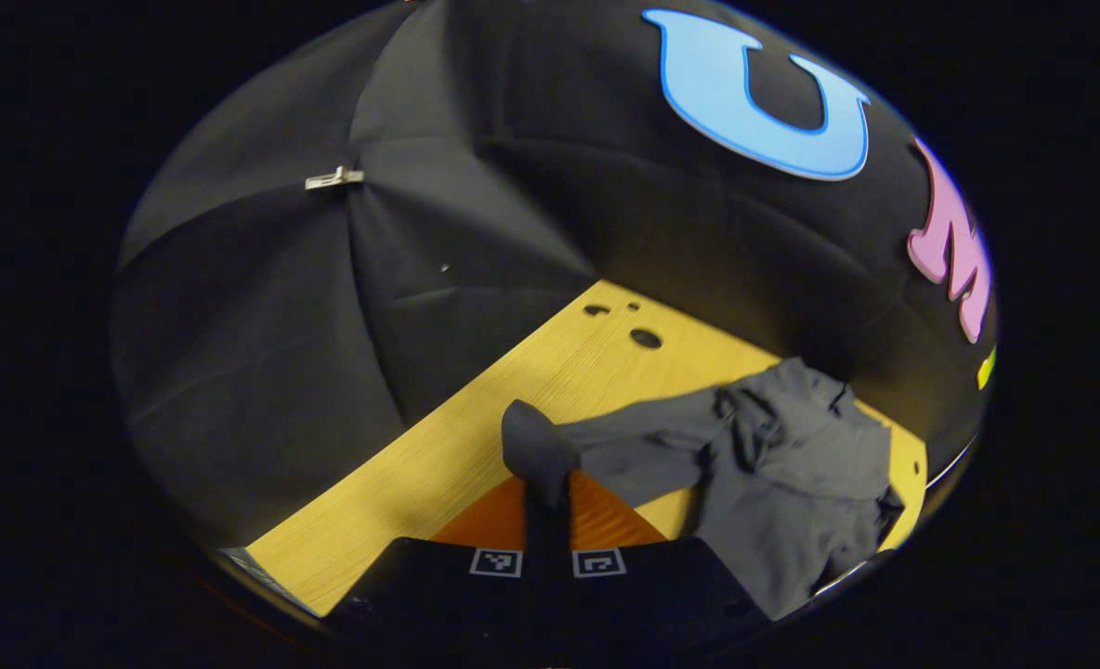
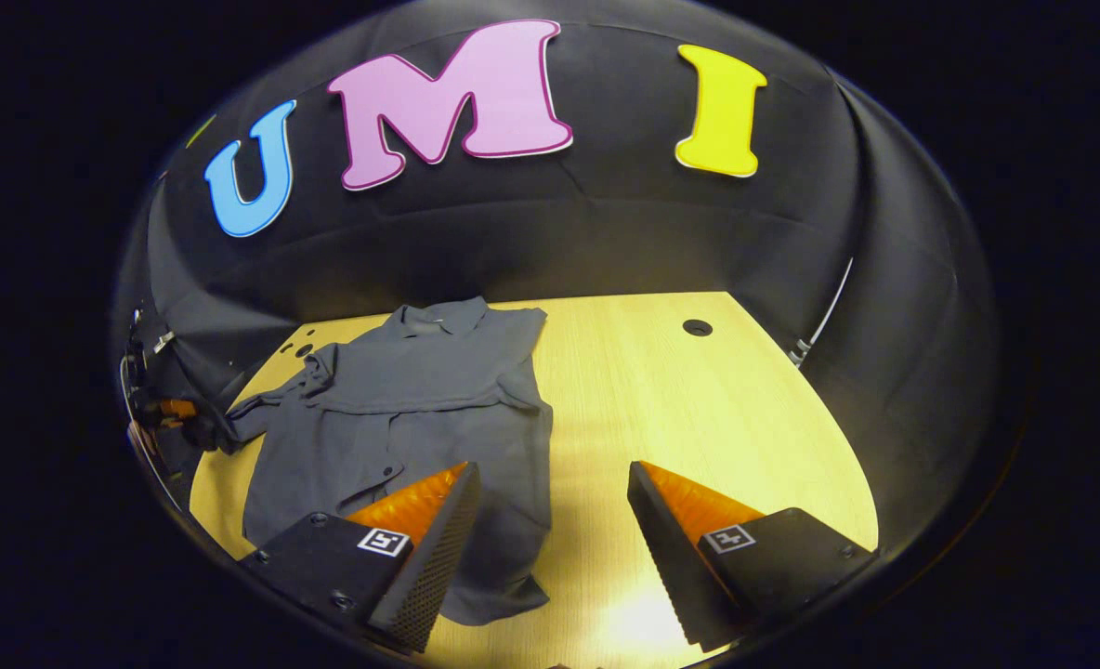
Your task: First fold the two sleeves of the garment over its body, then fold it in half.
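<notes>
The wooden desk (image 2: 699,400) spreads pale and wide under the booth's black cloth wall (image 2: 606,232), with a round hole (image 2: 697,327) near its far edge in the right gripper view and a few more holes (image 1: 645,338) at its far-left corner in the left gripper view.

The grey garment (image 2: 420,409), a collared shirt, lies spread on the left part of the desk with its collar (image 2: 438,318) toward the far wall and its hem toward the near edge. Its right sleeve (image 2: 513,348) is already folded in over the body. Its left sleeve (image 2: 262,409) stretches out sideways toward the left edge of the desk.

The left claw (image 1: 548,497) is closed on the cuff of that left sleeve (image 1: 624,446), both fingers pressing the cloth, which bunches up above the fingertips; in the right gripper view the same claw (image 2: 192,427) shows small at the far left, at the sleeve's end.

The right claw (image 2: 550,520) hangs wide open above the near part of the desk, holding nothing. One of its fingers (image 2: 420,530) sits over the lower right part of the shirt; whether it touches the cloth I cannot tell. The other finger is over bare wood.
</notes>
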Motion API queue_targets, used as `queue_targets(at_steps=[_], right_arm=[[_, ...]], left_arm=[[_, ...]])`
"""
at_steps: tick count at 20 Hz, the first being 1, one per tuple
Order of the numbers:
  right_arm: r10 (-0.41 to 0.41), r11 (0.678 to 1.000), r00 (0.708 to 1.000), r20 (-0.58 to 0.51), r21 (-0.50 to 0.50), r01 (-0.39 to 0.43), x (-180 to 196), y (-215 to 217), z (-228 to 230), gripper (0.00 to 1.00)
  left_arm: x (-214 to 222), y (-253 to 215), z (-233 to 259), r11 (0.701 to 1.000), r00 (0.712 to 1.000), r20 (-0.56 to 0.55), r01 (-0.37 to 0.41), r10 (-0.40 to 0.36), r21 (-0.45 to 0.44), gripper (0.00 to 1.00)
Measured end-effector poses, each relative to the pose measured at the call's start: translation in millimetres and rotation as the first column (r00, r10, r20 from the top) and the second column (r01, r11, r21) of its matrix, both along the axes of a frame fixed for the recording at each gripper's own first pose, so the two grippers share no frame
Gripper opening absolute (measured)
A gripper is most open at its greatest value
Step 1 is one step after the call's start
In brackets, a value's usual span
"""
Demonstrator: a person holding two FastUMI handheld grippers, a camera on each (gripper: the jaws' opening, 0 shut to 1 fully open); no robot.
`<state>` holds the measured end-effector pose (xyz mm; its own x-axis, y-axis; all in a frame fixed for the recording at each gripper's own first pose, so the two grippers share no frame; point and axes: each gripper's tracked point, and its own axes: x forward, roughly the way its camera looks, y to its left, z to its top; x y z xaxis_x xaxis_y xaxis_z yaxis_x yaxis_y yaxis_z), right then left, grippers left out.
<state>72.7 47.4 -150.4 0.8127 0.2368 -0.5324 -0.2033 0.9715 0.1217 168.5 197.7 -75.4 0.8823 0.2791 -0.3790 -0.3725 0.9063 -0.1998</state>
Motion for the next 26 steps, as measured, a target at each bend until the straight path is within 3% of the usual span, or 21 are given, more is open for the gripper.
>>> queue_targets(at_steps=[4,11,14,19,23,26], right_arm=[[-0.051,0.999,0.999,0.003,-0.003,0.051,-3,-22,-3,0.99],[-0.116,0.993,0.993,-0.037,0.016,0.117,-17,-42,-16,0.99],[-0.152,0.988,0.987,-0.047,0.0,0.153,-19,-55,-25,0.99],[-0.189,0.981,0.977,-0.098,0.019,0.191,-33,-67,-42,0.99],[-0.182,0.982,0.976,-0.116,0.02,0.186,-36,-71,-49,0.99],[-0.176,0.983,0.976,-0.124,0.024,0.181,-35,-73,-52,0.99]], left_arm=[[47,-41,47,0.988,0.992,0.036,0.116,-0.12,0.103,0.05],[113,-171,82,0.919,0.934,0.033,0.342,-0.355,0.197,0.05],[131,-232,78,0.838,0.888,-0.043,0.446,-0.457,0.313,0.05],[148,-352,61,0.708,0.784,-0.114,0.605,-0.611,0.366,0.05],[155,-421,41,0.629,0.715,-0.157,0.681,-0.681,0.374,0.05],[161,-463,27,0.598,0.682,-0.181,0.717,-0.709,0.36,0.05]])
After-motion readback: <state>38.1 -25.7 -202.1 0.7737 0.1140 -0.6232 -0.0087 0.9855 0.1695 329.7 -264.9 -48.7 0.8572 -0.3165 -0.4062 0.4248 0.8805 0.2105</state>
